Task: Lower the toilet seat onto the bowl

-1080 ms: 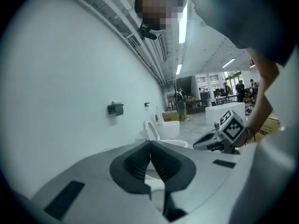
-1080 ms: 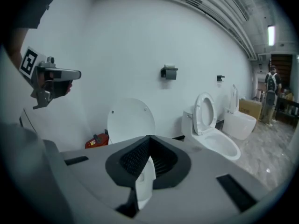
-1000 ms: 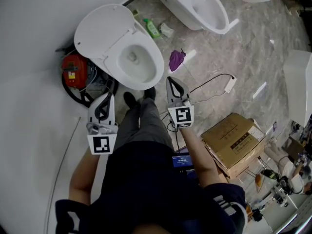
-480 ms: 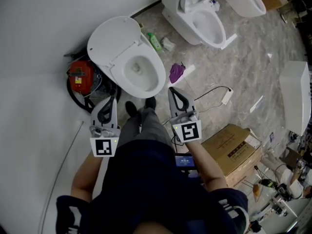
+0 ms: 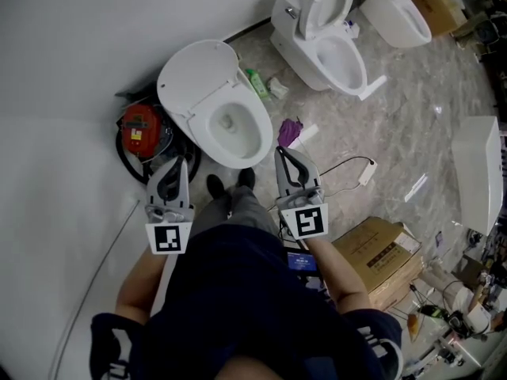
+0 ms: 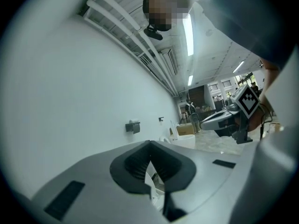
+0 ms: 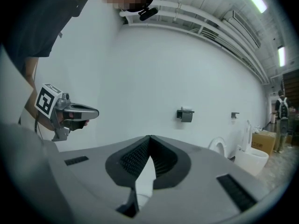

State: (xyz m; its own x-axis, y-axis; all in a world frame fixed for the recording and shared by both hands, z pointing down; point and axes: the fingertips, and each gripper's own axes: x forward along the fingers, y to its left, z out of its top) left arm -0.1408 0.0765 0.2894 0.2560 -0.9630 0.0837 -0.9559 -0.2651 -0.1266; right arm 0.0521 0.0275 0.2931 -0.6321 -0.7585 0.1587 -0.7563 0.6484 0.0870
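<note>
Toilet seat (image 5: pixel 260 137) is in neither claw; it appears to lie flat as a broad white ring on the toilet bowl (image 5: pixel 227 127), though white on white leaves that unsure. The left gripper (image 5: pixel 181 163) has its jaws together, ribbed pads (image 6: pixel 135 162) meeting at the tip with nothing between them. The right gripper (image 5: pixel 279 152) is likewise closed on nothing, its pads (image 7: pixel 161 158) touching at the tip. Both claws hang in the air on the person's side of the bowl, 1 at each flank of the legs, apart from it and aimed toward the wall.

2 dark shoes (image 5: pixel 215 185) stand just in front of the bowl. Behind the bowl the lid (image 5: pixel 198 76) is raised against the wall. Left of the bowl a red device (image 5: pixel 141 130) sits by the wall inside a black loop. A green bottle (image 5: pixel 256 81) lies behind the bowl to its right, and a purple cloth (image 5: pixel 288 131) lies just right of it. Farther right of the bowl stands a second toilet (image 5: pixel 342 54). A cardboard box (image 5: pixel 376 258) rests well to the right, nearer the person.
</note>
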